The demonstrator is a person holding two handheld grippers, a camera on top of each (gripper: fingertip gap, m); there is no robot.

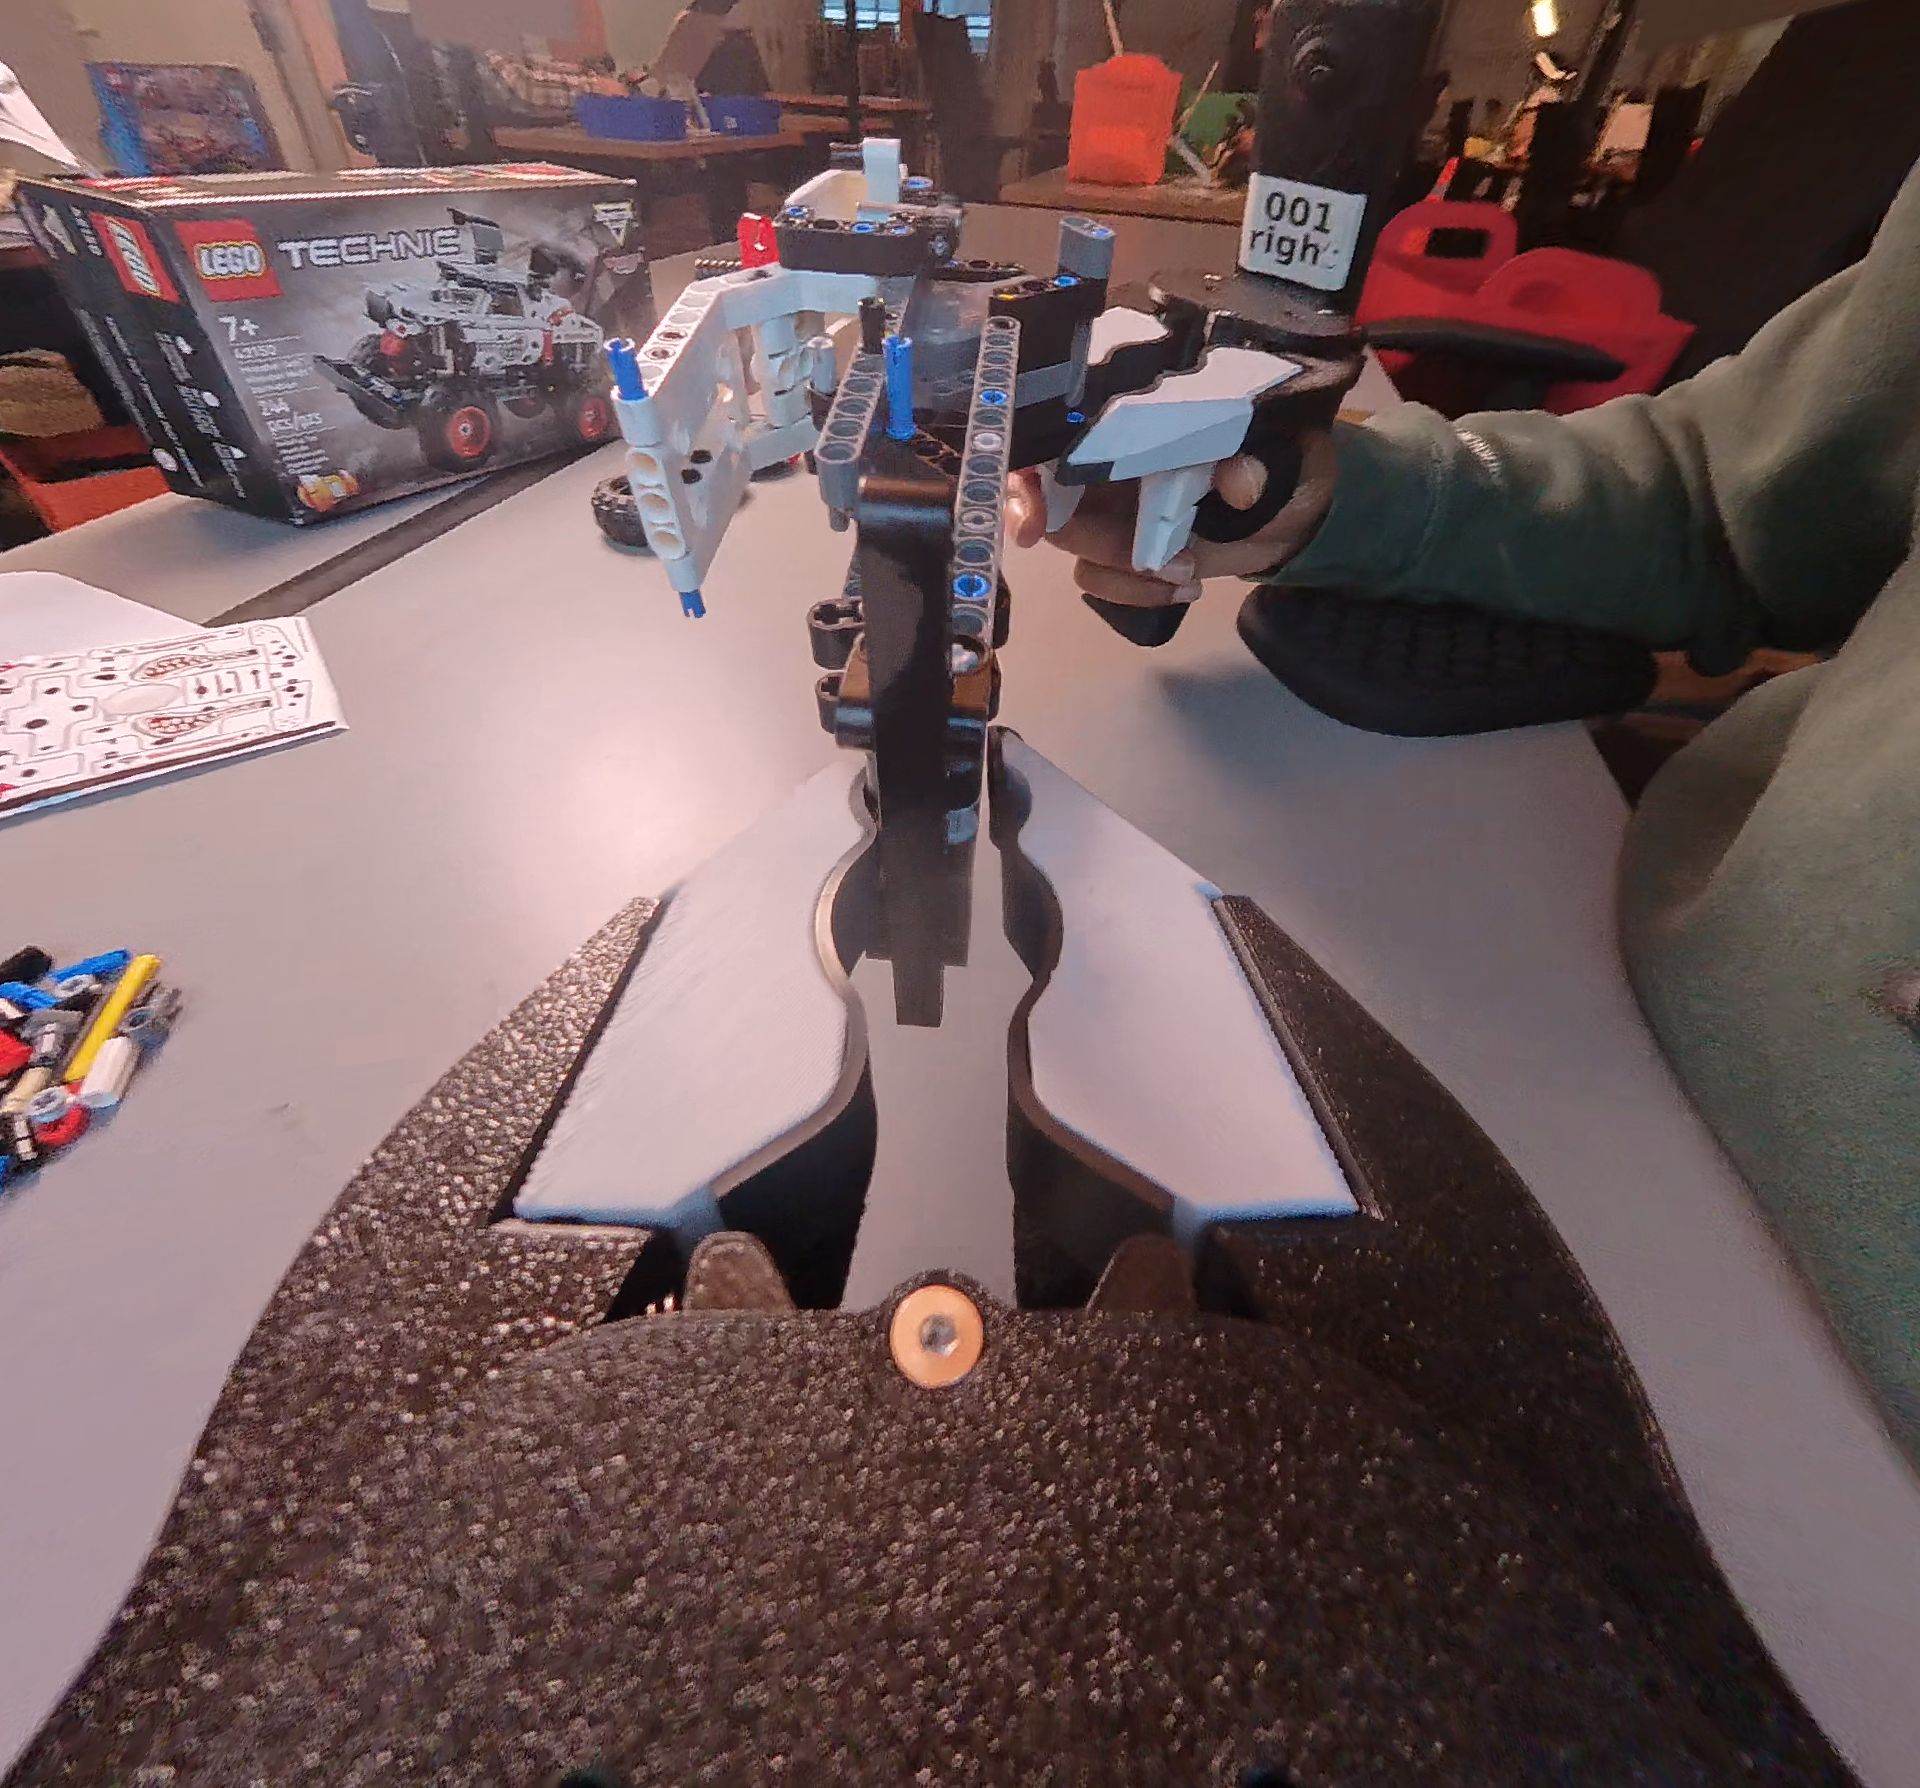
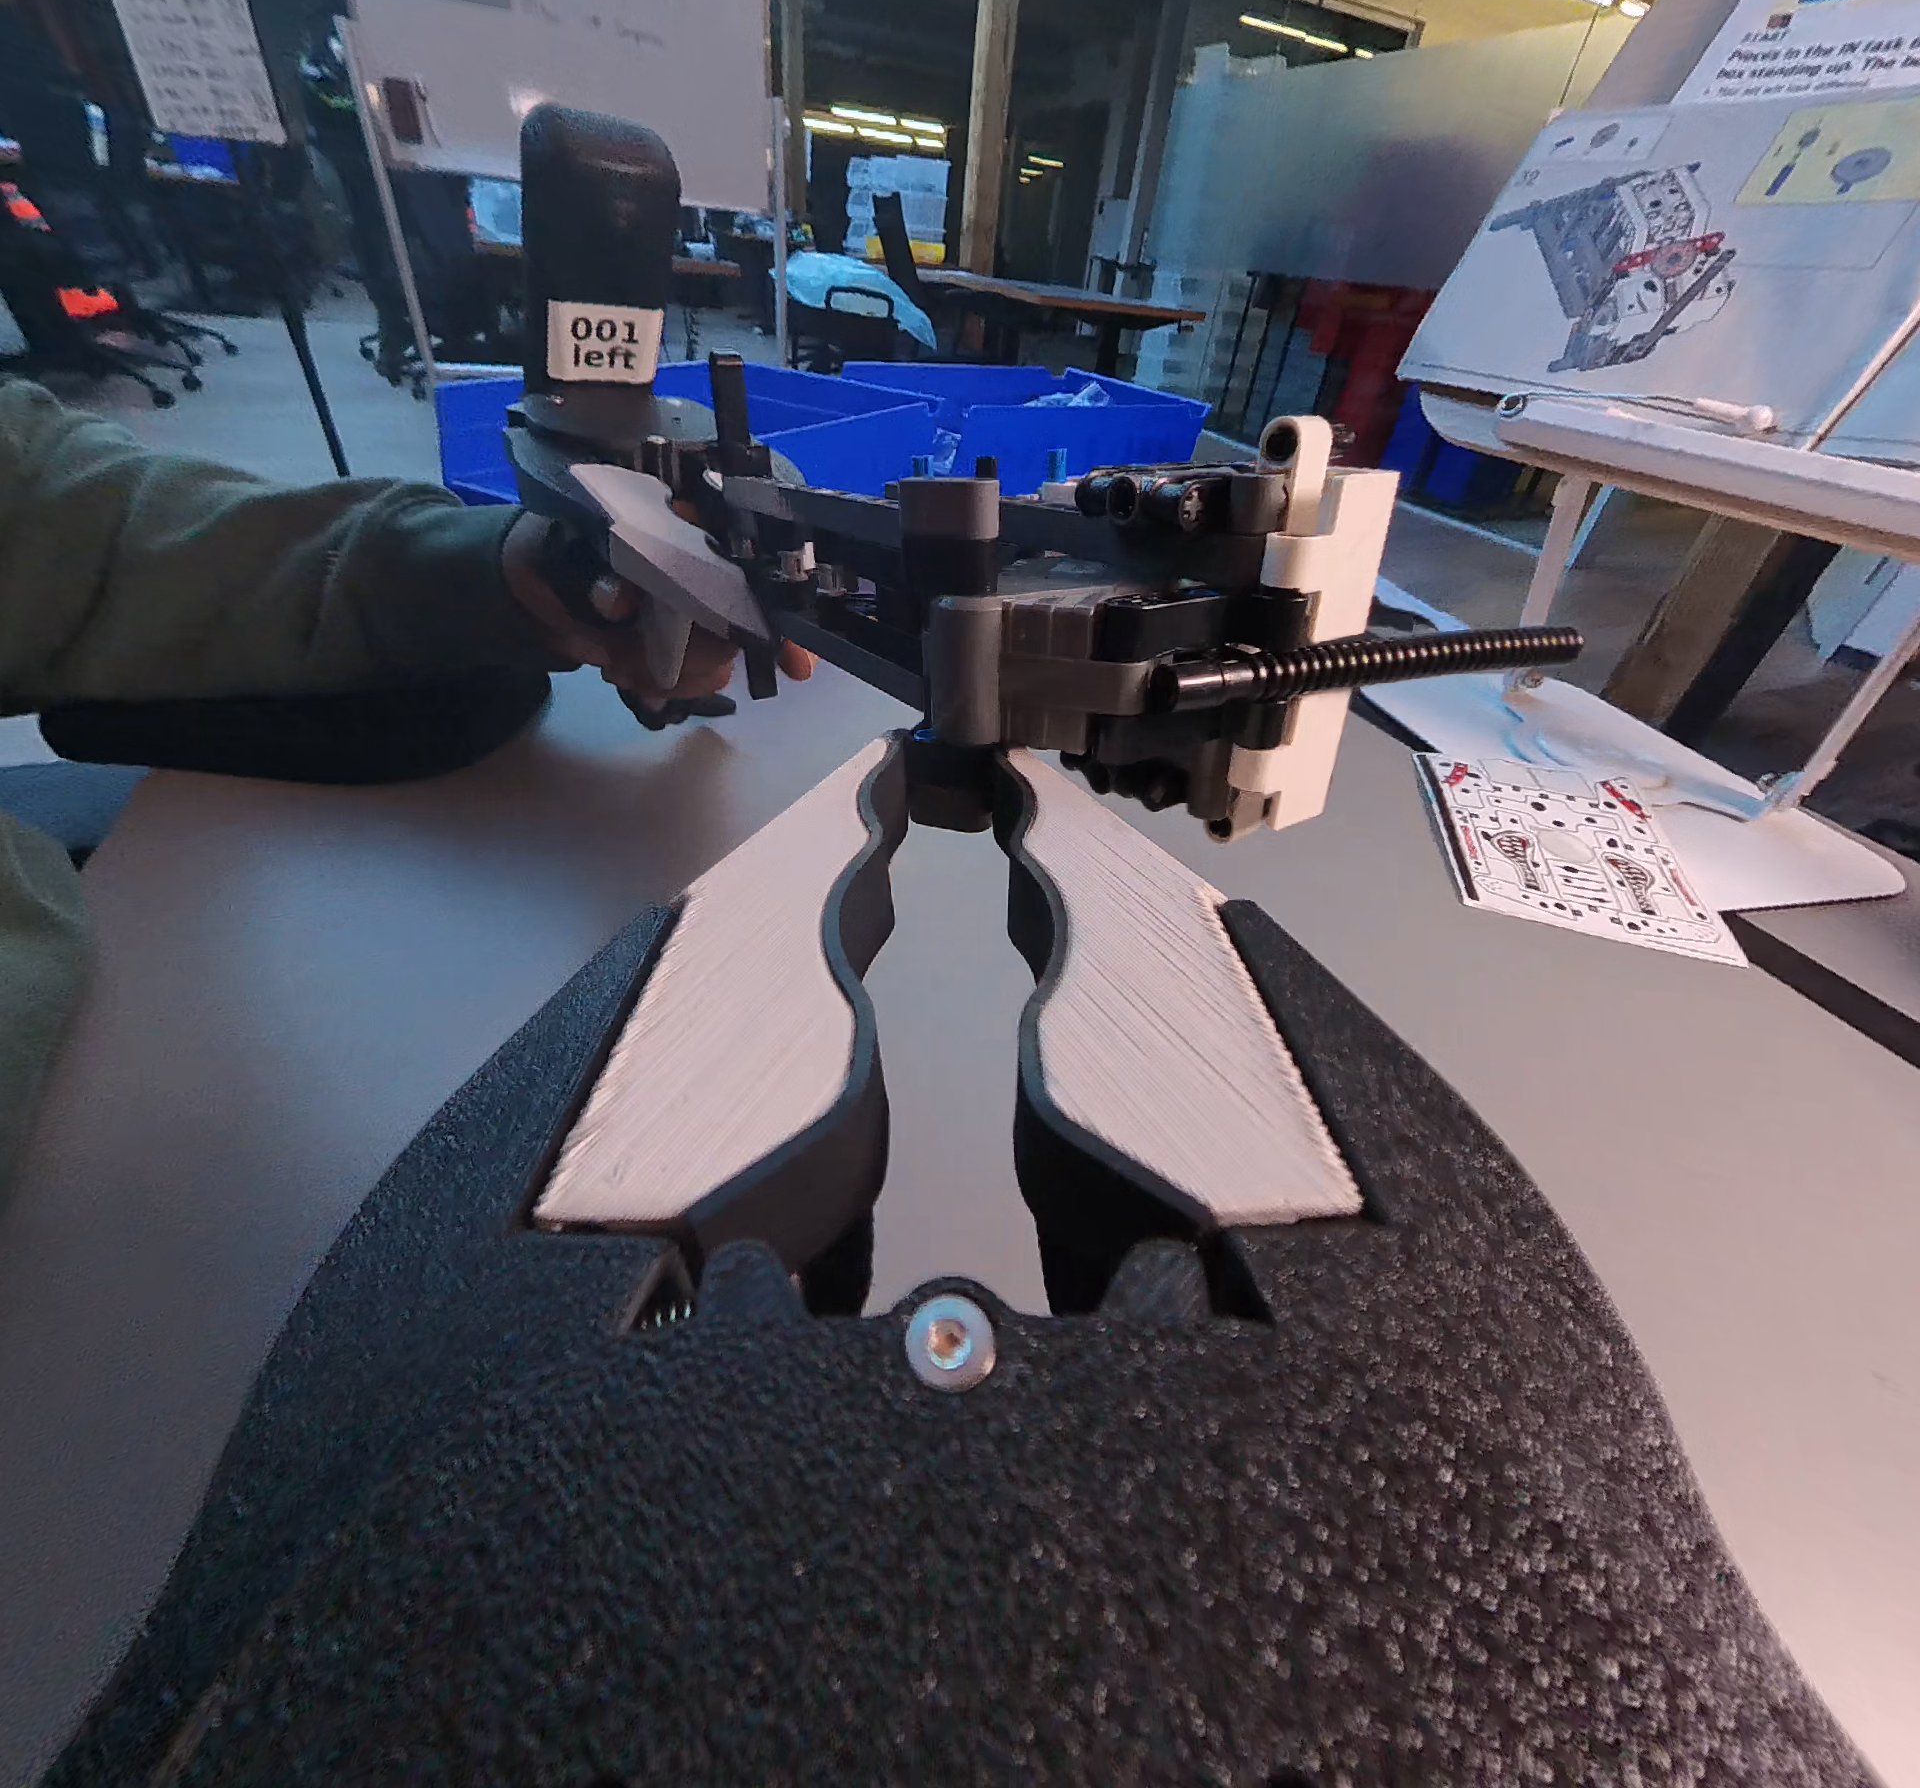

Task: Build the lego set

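Both tongs clamped on the model [image 1: 914, 450] – left tongs [image 1: 928, 803] one end, right tongs [image 2: 948, 788] the other – above the surface [image 1: 520, 803].

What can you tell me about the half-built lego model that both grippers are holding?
The half-built lego model is a plastic frame of grey and black beams with holes, a white panel section on one side, blue pins standing up, and a black ribbed axle sticking out sideways. It is held in the air above the grey table. The left gripper clamps one black end; the right gripper clamps a dark grey piece underneath.
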